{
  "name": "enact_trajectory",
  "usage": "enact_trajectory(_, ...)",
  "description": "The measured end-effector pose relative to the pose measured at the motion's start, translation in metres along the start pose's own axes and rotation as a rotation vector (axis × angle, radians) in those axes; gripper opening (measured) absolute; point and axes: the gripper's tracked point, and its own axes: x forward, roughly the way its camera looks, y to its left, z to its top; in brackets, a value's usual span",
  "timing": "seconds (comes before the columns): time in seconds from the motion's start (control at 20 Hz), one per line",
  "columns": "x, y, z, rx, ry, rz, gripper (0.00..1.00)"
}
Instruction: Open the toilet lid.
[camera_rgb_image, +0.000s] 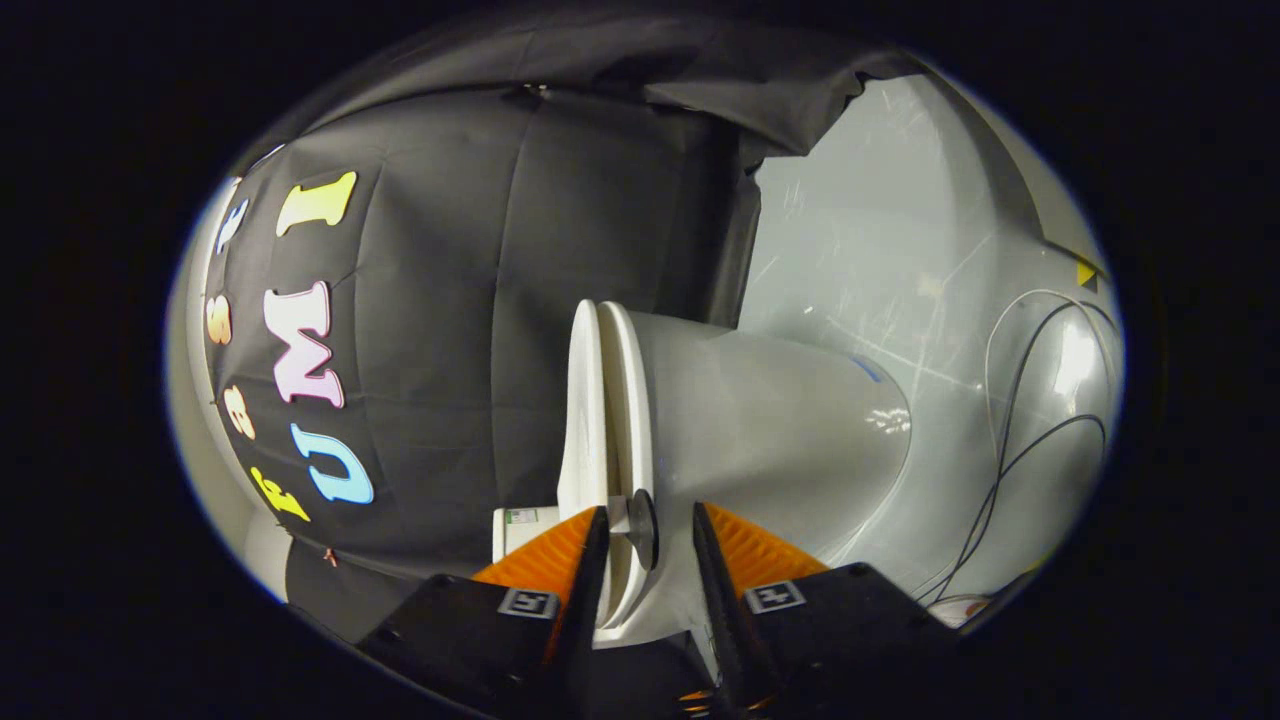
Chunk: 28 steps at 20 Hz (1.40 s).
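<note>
Two thin white plastic slabs, the toilet lid and the seat pressed against it, stand edge-on just ahead of my gripper, with the view rolled sideways so that both run as near-vertical bands. I see the lid lying flat on the seat, not yet lifted from it. Their near rim dips into the gap between my two orange ribbed fingers, and a small dark round disc sits on that rim midway between the fingertips. My claw is spread apart, wide enough to take both slabs between the fingers; neither finger presses on the rim, and I cannot tell whether the left finger touches the lid's outer face. Beside the seat bulges the smooth white ceramic bowl, glossy, with a bright reflection on its far curve. A small white box-like part with a label shows just past the left fingertip. Beyond the lid hangs the black cloth booth wall. Beyond the bowl spreads a pale grey scratched floor, on which thin black and white cables loop well apart from the toilet.
</note>
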Motion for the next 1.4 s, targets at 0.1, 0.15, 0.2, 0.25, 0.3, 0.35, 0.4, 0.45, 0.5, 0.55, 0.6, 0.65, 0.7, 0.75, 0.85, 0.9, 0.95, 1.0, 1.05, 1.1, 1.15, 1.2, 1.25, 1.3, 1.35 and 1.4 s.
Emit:
enact_trajectory(0.1,-0.001,0.000,0.004,-0.006,-0.016,-0.001,0.45)
enact_trajectory(0.15,-0.004,0.000,0.008,-0.014,-0.036,-0.007,0.38)
enact_trajectory(0.2,-0.001,-0.002,0.011,-0.014,-0.043,-0.004,0.32)
enact_trajectory(0.25,-0.001,0.001,0.008,0.009,-0.023,0.015,0.26)
enact_trajectory(0.3,-0.002,0.006,0.007,0.040,-0.009,0.032,0.26)
enact_trajectory(0.35,-0.001,0.010,0.005,0.044,0.002,0.047,0.26)
enact_trajectory(0.4,0.001,0.006,-0.001,0.019,0.010,0.041,0.27)
enact_trajectory(0.45,0.001,0.004,-0.005,-0.001,0.015,0.041,0.26)
enact_trajectory(0.5,0.010,-0.001,0.000,-0.007,-0.014,0.018,0.26)
enact_trajectory(0.55,0.009,0.003,0.003,-0.002,-0.021,0.028,0.17)
enact_trajectory(0.6,0.005,0.004,0.001,0.014,-0.006,0.032,0.08)
enact_trajectory(0.65,0.004,0.005,0.003,0.038,-0.004,0.037,0.08)
enact_trajectory(0.7,0.002,0.006,0.000,0.043,0.007,0.044,0.08)
enact_trajectory(0.75,0.003,0.006,0.000,0.030,0.006,0.047,0.06)
enact_trajectory(0.85,0.004,0.005,0.000,0.006,0.008,0.040,0.06)
enact_trajectory(0.9,0.003,0.003,0.000,0.000,0.006,0.038,0.06)
enact_trajectory(0.95,0.003,0.006,0.001,-0.003,0.001,0.031,0.06)
enact_trajectory(1.0,0.004,0.007,0.001,-0.017,0.001,0.026,0.06)
enact_trajectory(1.05,0.004,0.007,-0.002,-0.040,0.000,0.021,0.06)
enact_trajectory(1.1,0.004,0.009,-0.002,-0.063,0.002,0.013,0.06)
enact_trajectory(1.15,0.004,0.010,-0.002,-0.073,0.001,0.006,0.06)
enact_trajectory(1.2,0.002,0.012,-0.002,-0.077,0.003,-0.001,0.07)
enact_trajectory(1.25,0.003,0.014,-0.001,-0.089,0.000,-0.001,0.06)
enact_trajectory(1.3,0.002,0.014,-0.002,-0.095,0.000,-0.002,0.06)
enact_trajectory(1.35,0.002,0.016,-0.002,-0.102,-0.002,-0.003,0.07)
enact_trajectory(1.4,0.002,0.016,-0.002,-0.112,-0.002,-0.004,0.07)
